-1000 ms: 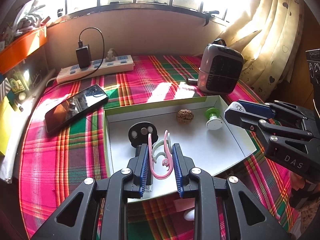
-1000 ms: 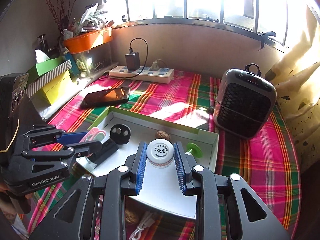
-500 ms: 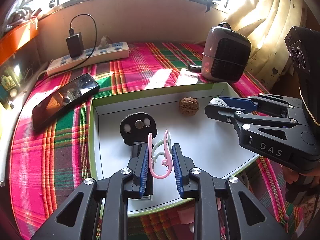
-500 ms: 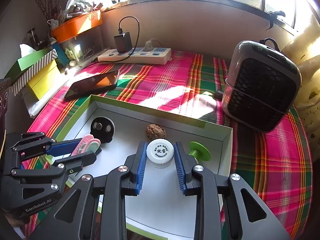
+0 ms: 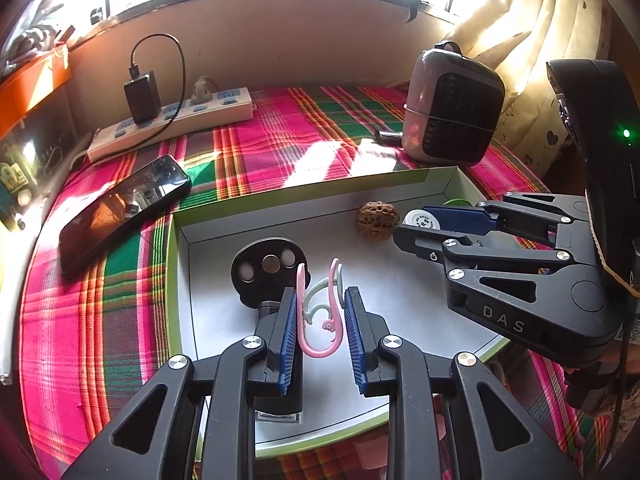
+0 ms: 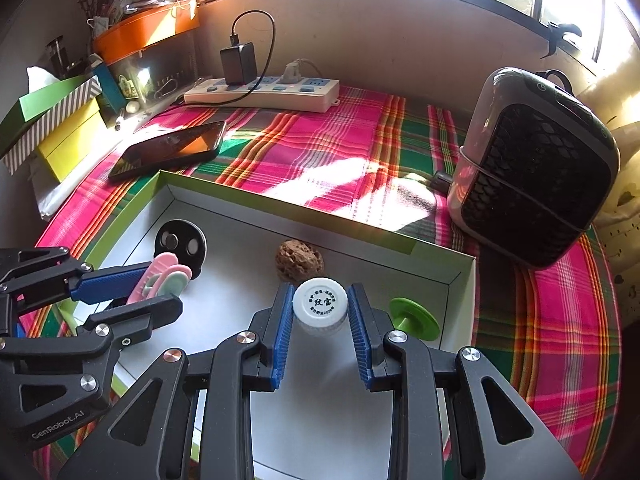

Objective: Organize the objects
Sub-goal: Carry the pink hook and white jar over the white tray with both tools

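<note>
My left gripper point(image 5: 320, 320) is shut on a bunch of pink and pale green plastic hooks point(image 5: 322, 312), held over the white tray point(image 5: 400, 300) with its green rim. The left gripper also shows in the right wrist view point(image 6: 132, 292). My right gripper point(image 6: 320, 312) is shut on a small white jar point(image 6: 320, 306) with a printed lid, low over the tray point(image 6: 320, 420). The right gripper also shows in the left wrist view point(image 5: 416, 226). In the tray lie a walnut point(image 6: 299, 266), a black round magnetic holder point(image 6: 181, 242) and a green knob point(image 6: 412, 318).
A black phone point(image 5: 124, 208) lies on the plaid cloth left of the tray. A white power strip point(image 5: 172, 122) with a charger runs along the back wall. A grey heater point(image 6: 532, 168) stands at the right. Boxes point(image 6: 52, 120) and an orange planter point(image 6: 148, 32) stand at the left.
Both grippers have moved forward and lower over the tray, each with its object still held. My right gripper now sits close to the walnut and the green knob.
</note>
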Demonstrator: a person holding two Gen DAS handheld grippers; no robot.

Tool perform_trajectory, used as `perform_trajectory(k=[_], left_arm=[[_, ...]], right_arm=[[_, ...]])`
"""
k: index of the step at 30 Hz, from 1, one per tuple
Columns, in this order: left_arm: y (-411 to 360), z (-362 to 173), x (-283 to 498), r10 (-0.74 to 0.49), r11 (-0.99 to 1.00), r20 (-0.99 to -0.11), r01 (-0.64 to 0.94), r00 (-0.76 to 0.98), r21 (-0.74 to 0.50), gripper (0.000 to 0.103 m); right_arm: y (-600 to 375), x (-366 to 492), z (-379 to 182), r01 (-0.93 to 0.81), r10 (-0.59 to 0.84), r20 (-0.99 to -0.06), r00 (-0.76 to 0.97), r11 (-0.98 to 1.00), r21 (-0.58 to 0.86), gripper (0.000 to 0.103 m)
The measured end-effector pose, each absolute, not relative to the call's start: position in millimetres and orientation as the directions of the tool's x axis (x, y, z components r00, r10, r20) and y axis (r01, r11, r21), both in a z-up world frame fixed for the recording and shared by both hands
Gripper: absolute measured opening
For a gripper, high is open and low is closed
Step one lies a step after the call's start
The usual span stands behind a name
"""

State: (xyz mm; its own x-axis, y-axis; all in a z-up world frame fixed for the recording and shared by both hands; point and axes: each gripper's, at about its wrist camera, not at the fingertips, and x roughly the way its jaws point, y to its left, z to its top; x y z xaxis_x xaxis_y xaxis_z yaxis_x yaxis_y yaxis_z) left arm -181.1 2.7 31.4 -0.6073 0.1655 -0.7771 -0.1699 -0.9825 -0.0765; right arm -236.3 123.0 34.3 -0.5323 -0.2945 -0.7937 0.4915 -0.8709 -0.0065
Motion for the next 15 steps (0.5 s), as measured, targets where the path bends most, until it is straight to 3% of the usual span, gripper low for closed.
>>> perform_trajectory(k=[15], left_arm=[[8,27,-193,0.138,-0.987,-0.779,-0.155,-0.612,-0.054,0.022]], right_arm=[[120,-240,31,0.492,-0.269,-0.784,-0.559,-0.869,-0.053,0.029]])
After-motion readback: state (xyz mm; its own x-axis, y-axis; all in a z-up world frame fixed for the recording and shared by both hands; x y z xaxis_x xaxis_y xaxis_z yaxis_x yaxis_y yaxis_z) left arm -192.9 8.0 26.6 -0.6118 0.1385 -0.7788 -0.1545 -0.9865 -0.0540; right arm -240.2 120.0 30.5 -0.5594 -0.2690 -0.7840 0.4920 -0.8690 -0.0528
